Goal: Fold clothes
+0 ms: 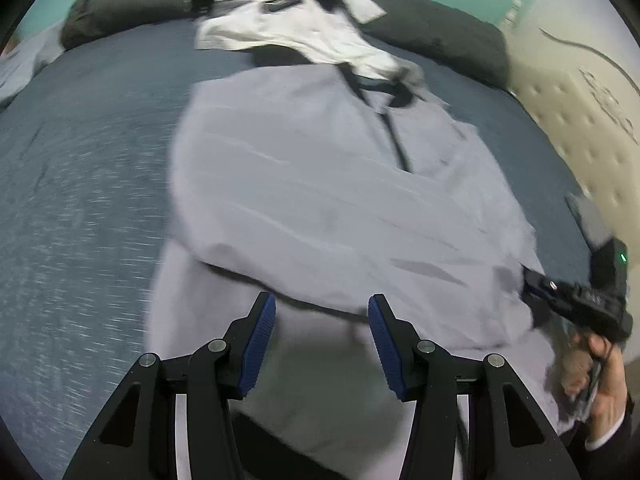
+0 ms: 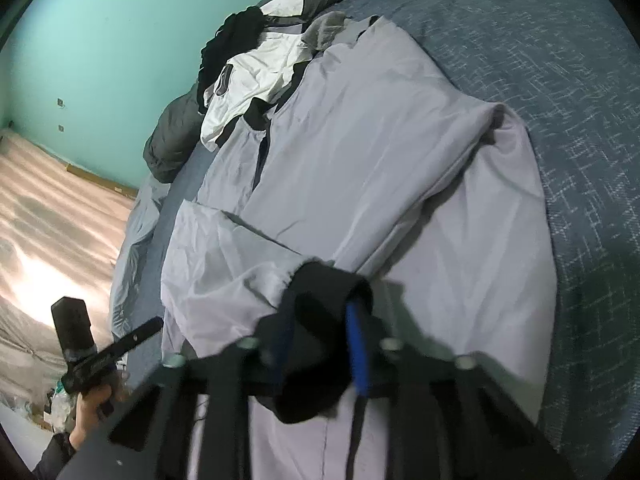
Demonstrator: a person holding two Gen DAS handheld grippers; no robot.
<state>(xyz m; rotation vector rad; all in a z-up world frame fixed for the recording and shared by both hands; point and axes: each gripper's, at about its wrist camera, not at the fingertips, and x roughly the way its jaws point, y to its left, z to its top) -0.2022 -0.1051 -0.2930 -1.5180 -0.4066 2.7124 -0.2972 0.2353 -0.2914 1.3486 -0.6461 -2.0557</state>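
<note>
Lavender thin-fabric jacket (image 1: pixel 320 200) lies spread on the blue-grey bed cover (image 1: pixel 88 200), its long axis running from the near edge toward the dark collar by the white garment (image 1: pixel 288 36). Left gripper (image 1: pixel 322 332) hovers above the hem, its fingers half open and empty. Right gripper (image 2: pixel 320 344) fingers are closed on the black elastic cuff (image 2: pixel 320 292) of a sleeve.

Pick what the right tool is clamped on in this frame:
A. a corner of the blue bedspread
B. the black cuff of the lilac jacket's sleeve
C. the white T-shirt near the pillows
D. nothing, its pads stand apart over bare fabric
B: in the right wrist view the right tool is closed on the black cuff at the end of the lilac jacket sleeve.
</note>
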